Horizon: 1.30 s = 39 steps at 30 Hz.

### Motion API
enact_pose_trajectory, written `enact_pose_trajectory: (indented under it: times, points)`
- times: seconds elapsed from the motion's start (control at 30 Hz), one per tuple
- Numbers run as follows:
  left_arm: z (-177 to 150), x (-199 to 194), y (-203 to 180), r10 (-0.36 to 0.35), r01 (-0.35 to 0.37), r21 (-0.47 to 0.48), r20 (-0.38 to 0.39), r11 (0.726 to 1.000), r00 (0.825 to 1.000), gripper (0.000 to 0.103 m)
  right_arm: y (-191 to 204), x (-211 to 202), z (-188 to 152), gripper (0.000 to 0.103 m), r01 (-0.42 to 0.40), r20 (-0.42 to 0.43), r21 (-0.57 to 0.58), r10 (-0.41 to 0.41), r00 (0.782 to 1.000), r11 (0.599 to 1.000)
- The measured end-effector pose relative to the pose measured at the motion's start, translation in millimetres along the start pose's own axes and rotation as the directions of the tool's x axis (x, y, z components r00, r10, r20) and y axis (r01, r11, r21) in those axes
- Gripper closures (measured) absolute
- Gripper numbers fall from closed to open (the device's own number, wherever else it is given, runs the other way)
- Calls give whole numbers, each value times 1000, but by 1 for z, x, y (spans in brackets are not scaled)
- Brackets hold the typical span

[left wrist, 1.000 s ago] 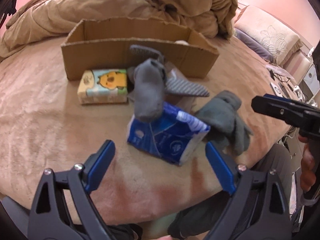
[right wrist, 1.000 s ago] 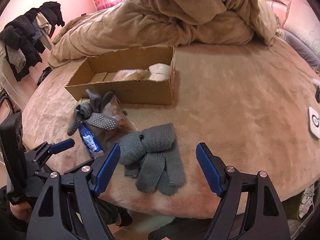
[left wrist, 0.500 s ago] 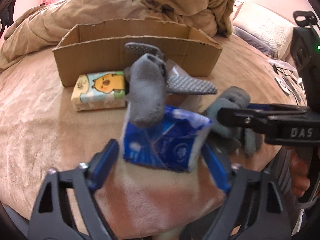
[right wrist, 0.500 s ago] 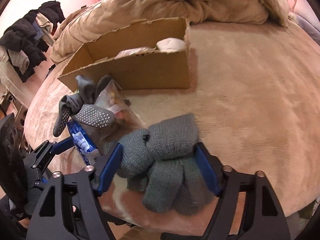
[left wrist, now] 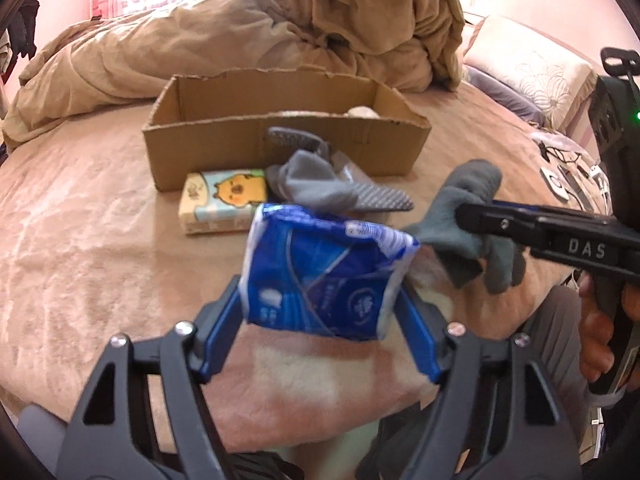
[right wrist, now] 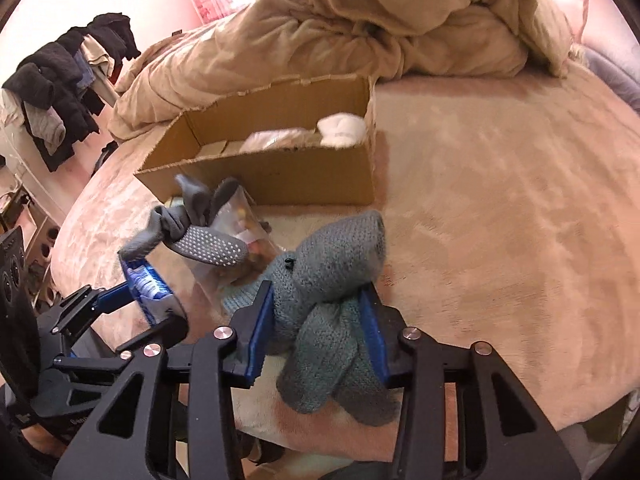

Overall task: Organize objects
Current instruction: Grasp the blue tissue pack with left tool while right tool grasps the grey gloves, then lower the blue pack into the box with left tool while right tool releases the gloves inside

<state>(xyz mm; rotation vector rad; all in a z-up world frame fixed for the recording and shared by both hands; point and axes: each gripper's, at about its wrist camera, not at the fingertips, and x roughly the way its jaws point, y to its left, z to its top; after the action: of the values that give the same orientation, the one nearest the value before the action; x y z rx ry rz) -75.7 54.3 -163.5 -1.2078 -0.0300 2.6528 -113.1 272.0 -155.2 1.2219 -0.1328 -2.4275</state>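
Observation:
My left gripper (left wrist: 320,312) is shut on a blue tissue pack (left wrist: 324,272), which also shows in the right wrist view (right wrist: 150,292), held just above the bed. My right gripper (right wrist: 320,320) is shut on a pair of grey knit gloves (right wrist: 332,276), seen from the side in the left wrist view (left wrist: 468,216). Grey socks with dotted soles (left wrist: 320,184) lie behind the pack, on a clear snack bag (right wrist: 240,232). A yellow cartoon tissue pack (left wrist: 224,200) lies in front of the open cardboard box (left wrist: 280,136).
The box (right wrist: 280,160) holds white bundled items (right wrist: 340,128). A rumpled tan duvet (left wrist: 280,32) is piled behind it. A pillow (left wrist: 532,64) and small devices with cables (left wrist: 568,172) lie at the right. Dark clothes (right wrist: 60,88) hang at the left.
Both grippers moved forward and closed: the left on the blue tissue pack, the right on the grey gloves. Both items are now lifted slightly off the bed.

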Motion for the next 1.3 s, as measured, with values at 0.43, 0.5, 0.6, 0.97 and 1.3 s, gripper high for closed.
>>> enact_pose_trajectory:
  times: [0.43,0.5,0.6,0.97,1.3]
  points:
    - [34,-75,7,8,-4,-50,79,999,997,30,16,-65,23,59,10,101,-34,-7,995,999]
    - [39,-84,11,13,-7,-66,88,998,996,29,21,-74,30,59,3,124,-43,2,992,999]
    - [52,-92,19,22,-12,-107,94,994,995,29,26,-83,37,59,-8,147,-52,16,989,999]
    - [84,-109,66,55,-31,-171,139,985,989,29,50,-78,74,59,-20,187,-111,41,982,994]
    - [115,-104,106,67,-32,-190,181,981,981,29,81,-41,108,58,-56,181,-170,87,980,984]
